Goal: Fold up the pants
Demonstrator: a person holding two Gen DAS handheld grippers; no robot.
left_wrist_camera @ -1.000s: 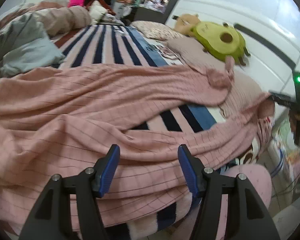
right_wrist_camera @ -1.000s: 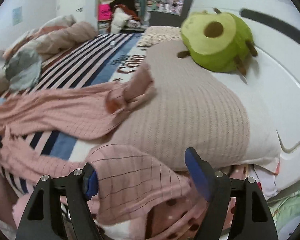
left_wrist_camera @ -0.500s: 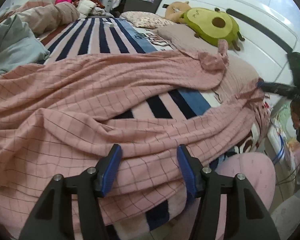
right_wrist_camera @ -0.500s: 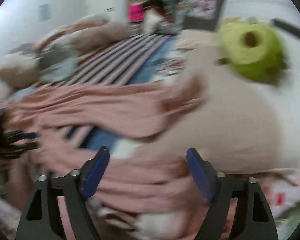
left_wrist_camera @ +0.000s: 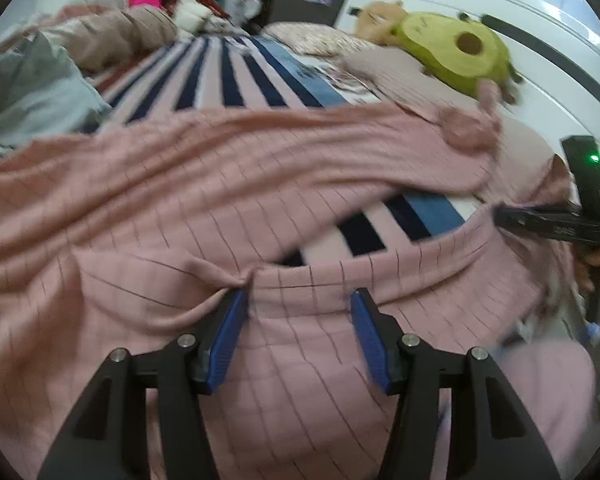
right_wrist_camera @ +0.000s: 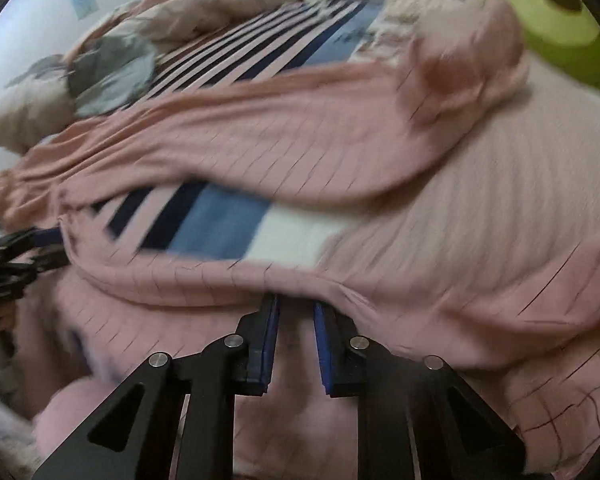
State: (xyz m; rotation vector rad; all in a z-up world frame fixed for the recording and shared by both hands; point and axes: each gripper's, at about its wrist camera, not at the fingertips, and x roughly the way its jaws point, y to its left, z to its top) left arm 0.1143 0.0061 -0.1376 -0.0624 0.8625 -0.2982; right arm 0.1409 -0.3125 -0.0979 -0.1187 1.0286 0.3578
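Note:
Pink checked pants (left_wrist_camera: 220,184) lie spread across the striped bed, both legs running toward the pillow. My left gripper (left_wrist_camera: 300,294) stands open over the near leg by the crotch, and its left fingertip (left_wrist_camera: 240,300) pushes up a pucker of cloth. In the right wrist view this gripper (right_wrist_camera: 62,248) shows at the left edge. My right gripper (right_wrist_camera: 297,302) is low on the near leg of the pants (right_wrist_camera: 260,136); its jaws are closing to a narrow gap with the leg's folded edge between the tips. From the left wrist view the right gripper (left_wrist_camera: 500,218) pinches that leg's end.
A beige pillow (right_wrist_camera: 480,208) lies under the leg ends. A green avocado plush (left_wrist_camera: 460,56) and a bear plush (left_wrist_camera: 380,16) rest against the white headboard (left_wrist_camera: 520,16). Grey clothes (left_wrist_camera: 40,96) and bedding are heaped at far left. The bed's edge is just below the grippers.
My right gripper dropped from above the pillow to the near leg and its jaws narrowed from wide. The left gripper sank onto the cloth, bunching it.

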